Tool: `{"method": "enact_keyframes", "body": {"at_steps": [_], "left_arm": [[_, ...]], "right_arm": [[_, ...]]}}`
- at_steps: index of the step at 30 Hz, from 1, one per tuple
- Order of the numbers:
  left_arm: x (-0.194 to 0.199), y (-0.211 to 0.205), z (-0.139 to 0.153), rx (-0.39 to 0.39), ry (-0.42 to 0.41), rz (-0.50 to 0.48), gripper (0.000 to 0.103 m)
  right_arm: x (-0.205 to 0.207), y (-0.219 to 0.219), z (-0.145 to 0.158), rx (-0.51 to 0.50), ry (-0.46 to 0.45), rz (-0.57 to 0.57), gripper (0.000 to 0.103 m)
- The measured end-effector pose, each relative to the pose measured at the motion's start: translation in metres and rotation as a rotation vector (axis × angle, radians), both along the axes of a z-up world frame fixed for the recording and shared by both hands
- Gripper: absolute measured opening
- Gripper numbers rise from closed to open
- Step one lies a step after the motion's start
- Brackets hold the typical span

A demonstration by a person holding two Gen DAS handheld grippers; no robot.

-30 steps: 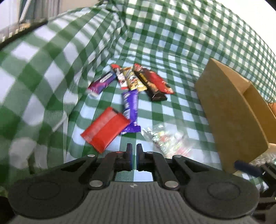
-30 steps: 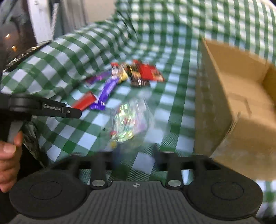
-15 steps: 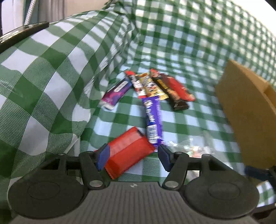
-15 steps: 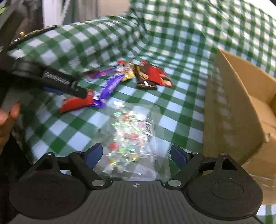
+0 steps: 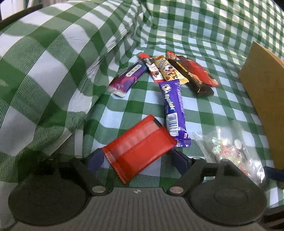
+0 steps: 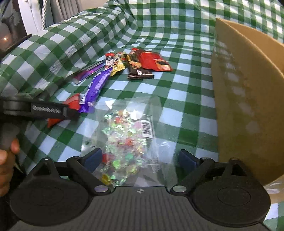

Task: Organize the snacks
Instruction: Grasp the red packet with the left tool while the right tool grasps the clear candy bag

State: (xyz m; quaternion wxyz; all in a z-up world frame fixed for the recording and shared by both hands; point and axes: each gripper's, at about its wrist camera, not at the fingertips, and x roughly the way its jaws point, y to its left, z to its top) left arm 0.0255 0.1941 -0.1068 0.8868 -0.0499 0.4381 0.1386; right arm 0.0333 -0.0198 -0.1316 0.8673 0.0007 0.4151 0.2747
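Barely started tbh: both the left gripper and right gripper have just spread wide, gripping nothing, straddling the red wrapper and candy bag, while the bars lie loose at 12 o'clock and the cardboard box waits at 3.

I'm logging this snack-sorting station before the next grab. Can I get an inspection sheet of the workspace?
Surface: green-and-white checked cloth, rumpled at left.
Job's things: red packet between the left tool's fingers; clear candy bag between the right tool's; purple bar, a fan of bars behind; cardboard box at right.
Clutter: nothing seen.
Grippers: left tool and right tool open, jaws just widened, gripping nothing.
Cables: nothing seen.
Surroundings: curtain at back left; a hand on the left tool's handle.
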Motion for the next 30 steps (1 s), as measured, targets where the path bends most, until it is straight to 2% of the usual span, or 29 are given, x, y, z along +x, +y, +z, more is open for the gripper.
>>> {"method": "enact_keyframes", "body": {"at_steps": [3, 5, 6, 7, 8, 9, 10, 11, 12, 13, 23, 30], "left_arm": [[0.002, -0.002, -0.002, -0.003, -0.005, -0.004, 0.085], [0.004, -0.004, -0.002, -0.008, -0.015, -0.004, 0.074], [0.003, -0.003, -0.001, -0.013, -0.022, -0.008, 0.063], [0.003, -0.004, 0.001, -0.014, -0.026, -0.011, 0.052], [0.003, -0.005, 0.002, -0.015, -0.030, -0.016, 0.047], [0.002, -0.006, 0.003, -0.019, -0.033, -0.020, 0.034], [0.001, -0.006, 0.004, -0.025, -0.036, -0.024, 0.022], [0.000, -0.005, 0.005, -0.033, -0.039, -0.027, 0.018], [-0.001, -0.005, 0.006, -0.043, -0.044, -0.029, 0.007], [-0.002, -0.005, 0.008, -0.057, -0.051, -0.031, 0.001], [-0.022, -0.010, 0.033, -0.133, -0.160, -0.072, 0.001], [-0.047, -0.028, 0.057, -0.132, -0.230, -0.121, 0.001]], "right_arm": [[-0.004, 0.006, -0.002, -0.033, -0.021, 0.038, 0.095], [-0.008, 0.008, -0.003, -0.050, -0.044, 0.058, 0.090], [-0.010, 0.009, -0.001, -0.045, -0.054, 0.068, 0.085], [-0.011, 0.008, 0.001, -0.033, -0.064, 0.075, 0.072], [-0.012, 0.008, 0.003, -0.031, -0.076, 0.075, 0.057], [-0.012, 0.006, 0.005, -0.027, -0.088, 0.074, 0.049], [-0.012, 0.003, 0.006, -0.016, -0.089, 0.071, 0.032], [-0.010, -0.001, 0.007, 0.004, -0.080, 0.064, 0.017], [-0.009, -0.004, 0.007, 0.013, -0.074, 0.054, 0.005], [-0.009, -0.006, 0.008, 0.018, -0.074, 0.048, 0.001], [-0.032, -0.014, 0.030, 0.065, -0.186, 0.000, 0.001], [-0.040, -0.035, 0.050, 0.111, -0.286, -0.049, 0.000]]}}
